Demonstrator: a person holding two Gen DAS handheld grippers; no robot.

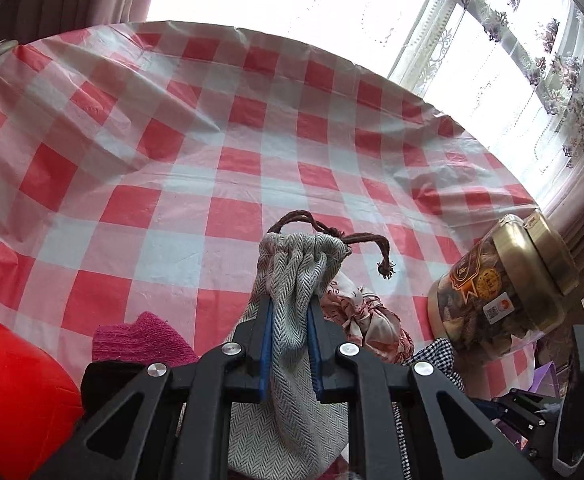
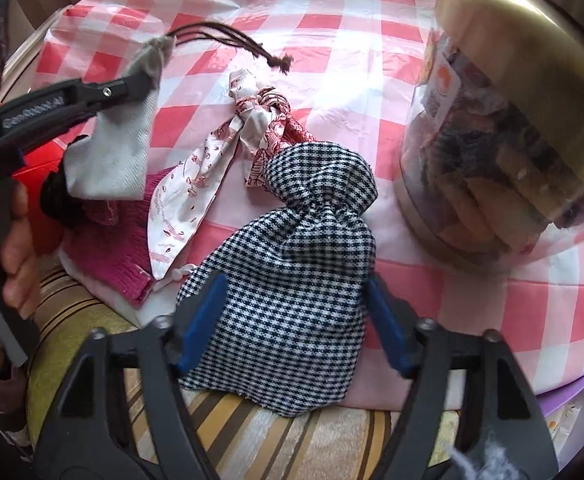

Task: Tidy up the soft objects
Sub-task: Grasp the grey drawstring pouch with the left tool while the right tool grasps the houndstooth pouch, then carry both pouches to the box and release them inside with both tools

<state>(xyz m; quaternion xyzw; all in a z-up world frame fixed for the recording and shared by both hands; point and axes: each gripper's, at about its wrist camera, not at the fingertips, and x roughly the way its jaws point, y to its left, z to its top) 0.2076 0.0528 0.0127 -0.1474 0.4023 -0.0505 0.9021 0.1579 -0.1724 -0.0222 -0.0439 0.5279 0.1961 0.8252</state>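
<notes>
Herringbone pouch [image 1: 292, 312] over red-checked tablecloth [image 1: 171, 152], sunlit lace curtains [image 1: 532, 60] behind.

Right claw [image 2: 292, 320] open astride checked pouch [image 2: 292, 264]; left claw [image 2: 139, 80] gripping grey pouch [image 2: 111, 152].

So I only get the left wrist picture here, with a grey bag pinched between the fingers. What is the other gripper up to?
Observer: The right gripper is open, its blue pads on either side of a navy checked pouch.
Operator: Is that pouch all on the table?
Observer: No, its bottom hangs over the tablecloth edge, above a striped cushion.
Operator: What lies beside it?
Observer: A red-and-white printed scarf over a pink knit cloth.
</notes>
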